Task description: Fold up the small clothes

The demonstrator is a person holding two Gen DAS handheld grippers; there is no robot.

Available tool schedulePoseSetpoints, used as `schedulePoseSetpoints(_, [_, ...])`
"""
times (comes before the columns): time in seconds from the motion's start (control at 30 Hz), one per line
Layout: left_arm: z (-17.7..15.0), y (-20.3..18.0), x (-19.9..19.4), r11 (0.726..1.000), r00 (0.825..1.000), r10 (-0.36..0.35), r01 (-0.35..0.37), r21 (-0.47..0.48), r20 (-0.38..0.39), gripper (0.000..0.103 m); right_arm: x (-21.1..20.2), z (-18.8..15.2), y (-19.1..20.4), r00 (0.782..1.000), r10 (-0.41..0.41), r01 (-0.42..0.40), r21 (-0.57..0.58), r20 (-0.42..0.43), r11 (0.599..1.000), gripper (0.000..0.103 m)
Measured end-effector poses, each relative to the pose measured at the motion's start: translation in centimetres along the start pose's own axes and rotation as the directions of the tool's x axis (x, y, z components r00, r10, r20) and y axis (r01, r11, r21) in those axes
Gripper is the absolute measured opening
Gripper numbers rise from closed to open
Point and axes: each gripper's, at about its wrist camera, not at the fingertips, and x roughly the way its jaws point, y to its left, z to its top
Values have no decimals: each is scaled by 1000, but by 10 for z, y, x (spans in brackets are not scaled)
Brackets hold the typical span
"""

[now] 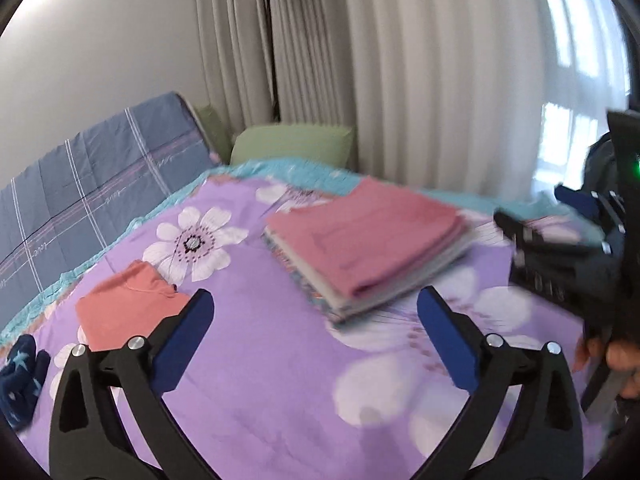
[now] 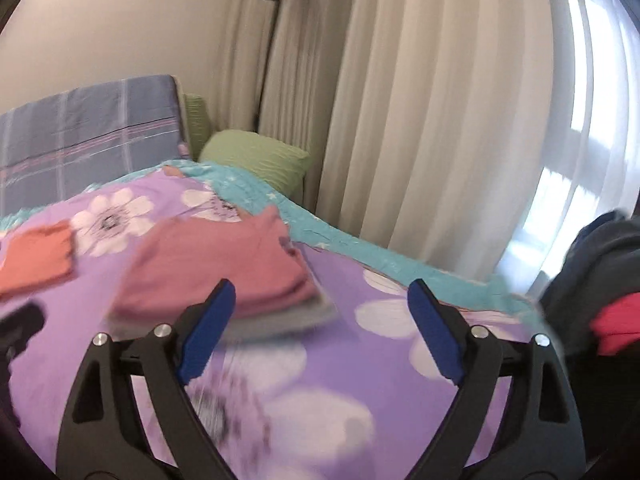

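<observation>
Both our left claw [image 1: 316,334] and right claw [image 2: 320,328] gape wide and empty above the bed [image 1: 260,380], folded stack [image 1: 368,240] just ahead, so we judge fetching the next garment comes next.

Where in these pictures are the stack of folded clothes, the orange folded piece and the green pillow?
Stack of folded clothes [image 1: 360,236]: left wrist view, on the pink top layer.
Orange folded garment [image 1: 120,312]: left wrist view, on its flat middle.
Green pillow [image 2: 256,156]: right wrist view, on its front face.
</observation>
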Motion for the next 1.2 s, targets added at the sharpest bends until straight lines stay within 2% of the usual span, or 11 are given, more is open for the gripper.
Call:
schedulePoseSetpoints(0.07, [-6, -12, -29, 1000, 999, -3, 3, 16, 48, 102, -30, -14, -4, 1000, 5, -5, -19, -15, 1000, 97])
schedulePoseSetpoints(0.2, [-17, -28, -68, 999, 998, -2, 0, 37, 67, 102, -61, -43, -10, 987, 100, -100, 8, -122, 995, 97])
schedulePoseSetpoints(0.27, [-22, -34, -84, 999, 997, 7, -10, 43, 70, 102, -77, -52, -17, 982, 120, -114, 44, -148, 992, 97])
schedulePoseSetpoints(0.4, [-33, -36, -119, 999, 995, 43, -46, 28, 95, 102, -112, -55, -25, 991, 101, -98, 30, -90, 995, 97])
schedulePoseSetpoints(0.6, [-48, -29, -148, 996, 997, 24, -17, -86, 76, 102, -156, -48, -44, 993, 113, -112, 54, -18, 992, 97])
schedulePoseSetpoints(0.73, [-56, -37, -159, 996, 997, 29, -23, -84, 67, 102, -176, -47, -48, 990, 140, -141, 54, 19, 989, 98])
schedulePoseSetpoints(1.2, [-70, -53, -193, 994, 996, 57, -51, -94, 67, 102, -191, -55, -49, 988, 154, -154, 44, 12, 987, 98])
